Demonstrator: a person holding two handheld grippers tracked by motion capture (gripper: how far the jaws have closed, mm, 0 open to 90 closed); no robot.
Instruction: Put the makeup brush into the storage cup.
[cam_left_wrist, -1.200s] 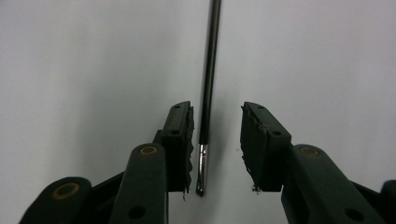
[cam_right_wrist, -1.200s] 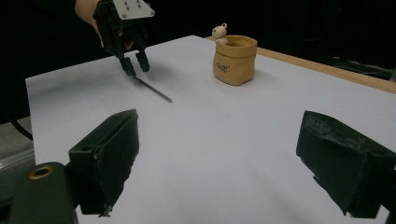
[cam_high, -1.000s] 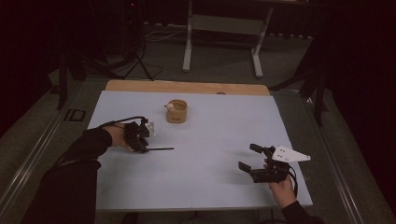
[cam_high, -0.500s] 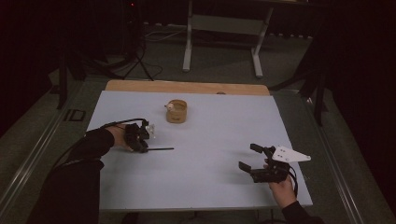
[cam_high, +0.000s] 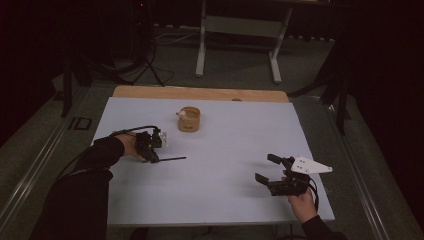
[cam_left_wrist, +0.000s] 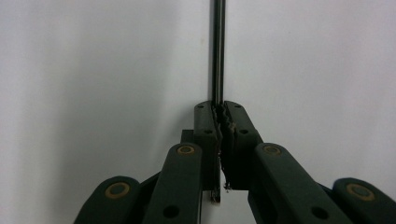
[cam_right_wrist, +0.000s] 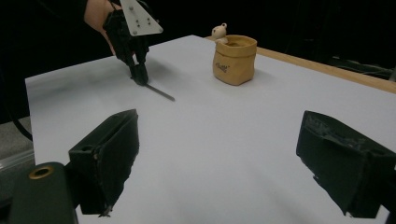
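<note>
The left gripper (cam_high: 151, 152) pinches one end of a thin dark rod (cam_high: 172, 159), whose free length lies low along the pale table (cam_high: 225, 145), pointing towards the middle. Beyond it, well apart, stands a small tan pouch (cam_high: 190, 120) with a little figure (cam_right_wrist: 218, 31) at its rim. The right gripper (cam_high: 267, 176) hovers near the table's right front, jaws spread wide and holding nothing, with bare tabletop between it and the rod.

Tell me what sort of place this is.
Probably a dim lab or recording studio: a pale work table on a bare floor, metal stand legs behind it, and a hand-held left gripper pinching a thin rod.
</note>
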